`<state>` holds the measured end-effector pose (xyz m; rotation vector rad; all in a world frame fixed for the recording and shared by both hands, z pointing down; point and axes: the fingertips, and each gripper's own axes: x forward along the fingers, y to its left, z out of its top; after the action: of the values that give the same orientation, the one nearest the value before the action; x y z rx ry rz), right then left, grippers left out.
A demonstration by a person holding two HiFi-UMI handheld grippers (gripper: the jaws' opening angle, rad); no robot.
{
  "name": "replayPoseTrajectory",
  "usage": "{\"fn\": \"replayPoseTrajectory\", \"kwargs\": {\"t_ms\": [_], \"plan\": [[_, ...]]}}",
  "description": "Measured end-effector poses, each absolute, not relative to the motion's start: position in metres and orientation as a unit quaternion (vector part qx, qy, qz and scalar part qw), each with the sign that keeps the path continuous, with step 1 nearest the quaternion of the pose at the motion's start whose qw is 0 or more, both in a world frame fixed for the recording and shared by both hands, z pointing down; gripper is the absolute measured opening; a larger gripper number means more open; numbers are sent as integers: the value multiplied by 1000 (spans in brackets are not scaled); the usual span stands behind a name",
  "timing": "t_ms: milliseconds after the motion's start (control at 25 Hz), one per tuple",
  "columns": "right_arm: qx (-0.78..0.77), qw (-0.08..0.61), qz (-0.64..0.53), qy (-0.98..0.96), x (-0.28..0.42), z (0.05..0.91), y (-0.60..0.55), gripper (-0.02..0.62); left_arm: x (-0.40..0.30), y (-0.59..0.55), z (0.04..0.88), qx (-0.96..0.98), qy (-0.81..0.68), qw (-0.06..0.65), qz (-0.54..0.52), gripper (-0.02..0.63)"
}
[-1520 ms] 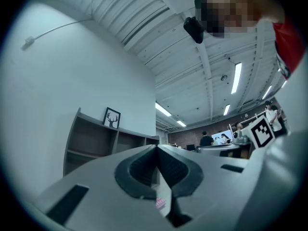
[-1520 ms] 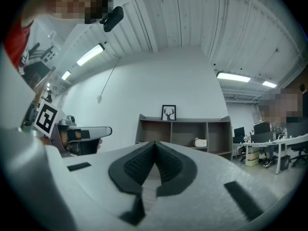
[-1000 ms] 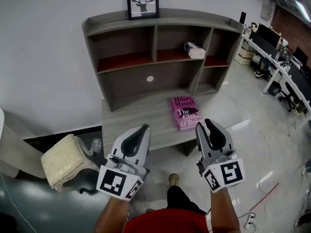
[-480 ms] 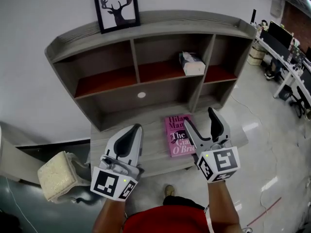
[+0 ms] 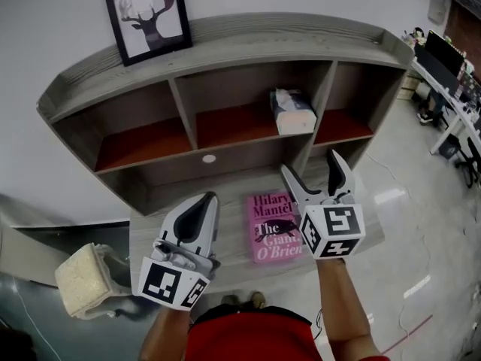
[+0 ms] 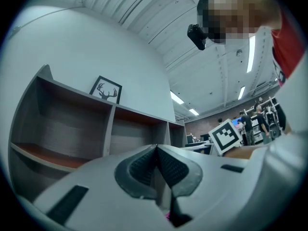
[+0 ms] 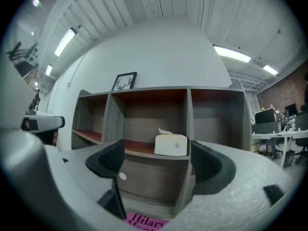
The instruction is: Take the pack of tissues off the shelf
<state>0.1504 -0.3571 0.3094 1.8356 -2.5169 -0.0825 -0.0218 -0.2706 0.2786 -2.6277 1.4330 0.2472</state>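
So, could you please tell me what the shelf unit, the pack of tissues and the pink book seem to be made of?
Shelf unit: matte grey board with streaky wood grain, probably laminate.
Pack of tissues: soft pale wrapper, likely plastic film, a tissue poking out on top.
Pink book: paper, with a printed cover.

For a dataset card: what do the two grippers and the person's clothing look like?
The left gripper and right gripper are light grey and tapering, with dark ribbed pads. Each carries a white cube with black square markers. The right jaws are opening, nothing between them. The person wears a red top.
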Motion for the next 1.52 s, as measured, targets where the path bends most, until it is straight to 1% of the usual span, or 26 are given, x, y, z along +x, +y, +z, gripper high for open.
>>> {"fn": "replayPoseTrajectory", "kwargs": {"t_ms": [160, 560, 760, 840, 880, 920, 1040, 1080, 1120, 1200, 1400, 1520], "plan": [[597, 18, -11, -802, 155, 312, -395, 439, -19, -291, 283, -878, 468, 63, 79, 9], [610, 26, 10, -792, 153, 321, -456, 477, -38, -325, 293, -882, 464, 51, 66, 9], [624, 42, 5, -780, 153, 327, -468, 477, -43, -331, 296, -883, 463, 49, 61, 9], [631, 49, -2, -774, 153, 329, -470, 468, -46, -332, 296, -883, 463, 48, 61, 9], [632, 51, -2, -773, 152, 331, -470, 447, -47, -332, 297, -883, 464, 48, 61, 9], [634, 52, 0, -772, 152, 333, -471, 440, -48, -332, 297, -883, 463, 47, 61, 9], [640, 48, 8, -766, 154, 335, -474, 428, -49, -332, 299, -883, 463, 46, 60, 9], [643, 49, 11, -764, 155, 335, -475, 417, -50, -331, 300, -884, 462, 45, 59, 9], [645, 50, 12, -763, 157, 336, -476, 391, -50, -331, 300, -884, 462, 45, 59, 9], [646, 50, 11, -762, 158, 336, -478, 376, -50, -330, 300, -884, 462, 45, 58, 9], [644, 32, -2, -764, 158, 329, -473, 341, -52, -328, 299, -884, 461, 46, 59, 9], [641, 17, -8, -767, 156, 324, -465, 336, -51, -326, 298, -886, 458, 46, 62, 9]]}}
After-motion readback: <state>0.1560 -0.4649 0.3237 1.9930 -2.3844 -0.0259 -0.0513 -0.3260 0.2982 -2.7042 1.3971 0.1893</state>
